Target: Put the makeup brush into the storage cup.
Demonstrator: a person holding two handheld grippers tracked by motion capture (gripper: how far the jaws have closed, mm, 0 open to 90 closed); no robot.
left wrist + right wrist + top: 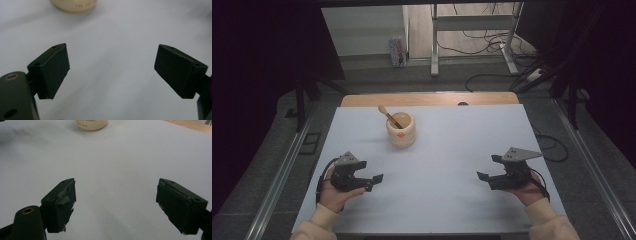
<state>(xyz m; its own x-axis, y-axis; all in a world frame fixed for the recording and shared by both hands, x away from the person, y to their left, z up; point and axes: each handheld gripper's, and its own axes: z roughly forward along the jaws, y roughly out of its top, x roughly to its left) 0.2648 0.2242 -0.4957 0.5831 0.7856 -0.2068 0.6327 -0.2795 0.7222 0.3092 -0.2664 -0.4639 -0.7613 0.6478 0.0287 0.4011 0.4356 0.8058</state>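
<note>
On the table, high view: a cream ceramic cup (pixel 401 129) stands upright toward the far middle of the pale grey table sheet (pixel 442 195); a wooden-handled stick (pixel 390 116) leans in it, knob end up and out to the left.
Left gripper, high view: left gripper (pixel 373 181) sits low at the near left, well apart from the cup, jaws spread, nothing between them.
Right gripper, high view: right gripper (pixel 485 175) at the near right, likewise spread and empty.
Left gripper view: black jaws wide; cup base (pixel 74 5) at the top edge, far ahead.
Right gripper view: jaws wide; cup base (pixel 92 124) far ahead.
Step (judgement): start pose, approach not begun.
Next move (judgement): carry one gripper forward to the cup, jaws kept wide enough for it or the stick.
</note>
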